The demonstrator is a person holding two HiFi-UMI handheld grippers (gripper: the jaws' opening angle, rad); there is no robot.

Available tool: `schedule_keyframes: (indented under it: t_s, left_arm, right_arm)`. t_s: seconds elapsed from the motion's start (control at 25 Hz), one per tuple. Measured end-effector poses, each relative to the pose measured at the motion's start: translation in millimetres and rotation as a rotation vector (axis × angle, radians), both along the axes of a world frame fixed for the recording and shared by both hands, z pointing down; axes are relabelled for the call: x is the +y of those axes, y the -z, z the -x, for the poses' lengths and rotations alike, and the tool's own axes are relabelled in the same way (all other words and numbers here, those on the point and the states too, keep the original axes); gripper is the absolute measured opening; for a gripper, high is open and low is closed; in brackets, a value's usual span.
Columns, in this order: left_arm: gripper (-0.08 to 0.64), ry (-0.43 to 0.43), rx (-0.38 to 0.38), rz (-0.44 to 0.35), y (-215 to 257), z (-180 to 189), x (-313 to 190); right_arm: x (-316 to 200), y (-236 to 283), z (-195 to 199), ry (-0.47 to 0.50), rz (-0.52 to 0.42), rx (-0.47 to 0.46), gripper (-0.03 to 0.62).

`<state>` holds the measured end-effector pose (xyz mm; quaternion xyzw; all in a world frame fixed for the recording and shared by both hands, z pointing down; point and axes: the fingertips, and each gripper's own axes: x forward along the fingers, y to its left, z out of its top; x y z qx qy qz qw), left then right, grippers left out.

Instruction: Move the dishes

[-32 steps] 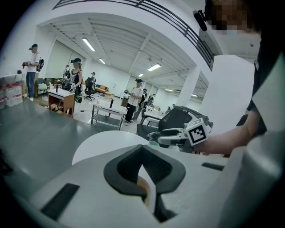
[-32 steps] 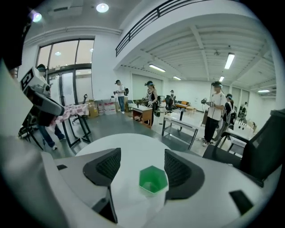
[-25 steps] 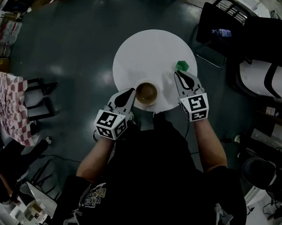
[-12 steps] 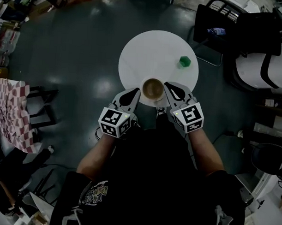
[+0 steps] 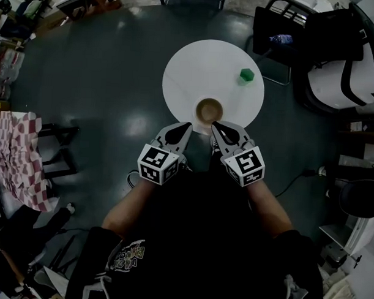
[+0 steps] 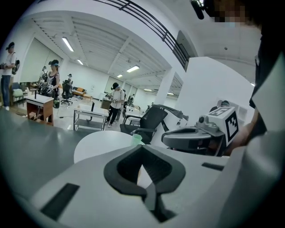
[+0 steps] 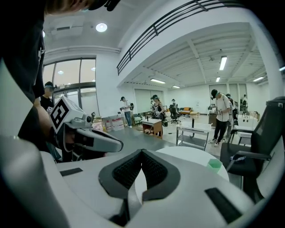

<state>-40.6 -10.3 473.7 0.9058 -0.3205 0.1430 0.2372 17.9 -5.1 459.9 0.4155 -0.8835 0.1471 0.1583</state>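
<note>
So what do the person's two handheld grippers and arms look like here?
Both the left gripper and right gripper have pale grey, tapered shells with black ribbed pads inside the jaws. Each carries a white cube printed with black square markers at its rear. The person wears a black short-sleeved top with a pale print; forearms are bare.

1. Round white table stood on a dark grey floor, pretty much mid-room.
2. Black office chair was parked just past the table's far right edge.
3. White chair with black trim sat further right, well apart from the table.
4. Red-and-white checkered cloth hung off to the left, nowhere near the table.
5. In the left gripper view, a person stood beside a white two-shelf cart, way beyond the table's far edge.
6. Strip lights were on overhead.
</note>
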Motion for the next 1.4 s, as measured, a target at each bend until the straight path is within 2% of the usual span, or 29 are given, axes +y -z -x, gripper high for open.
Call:
schedule_keyframes:
  t_s: [0.36,0.68,1.08,1.24,1.4]
  left_arm:
    - [0.005,-0.104,-0.021,0.002,-13.2,13.5,35.6]
    - [0.005,-0.158,-0.028,0.007,-22.6,11.0,50.3]
    - [0.005,-0.147,-0.023,0.002,-20.7,-2.6,39.6]
    - [0.005,-0.127,-0.032,0.01,-25.4,-2.6,31.8]
    - [0.005,-0.1,-0.038,0.031,-31.3,-3.9,26.3]
  right_arm:
    - [43.5,-16.2,18.4,-0.093,0.032,-0.014,0.02]
    - [60.4,-27.3,16.0,-0.159,0.051,-0.02,0.02]
    - [41.9,-32.4,-14.6,-0.211,0.051,0.0,0.023]
    - [26.1,-48.4,-28.9,-0.234,0.097,-0.014,0.026]
    - [10.4,-69.3,-42.3,-0.253,0.172,-0.057,0.105]
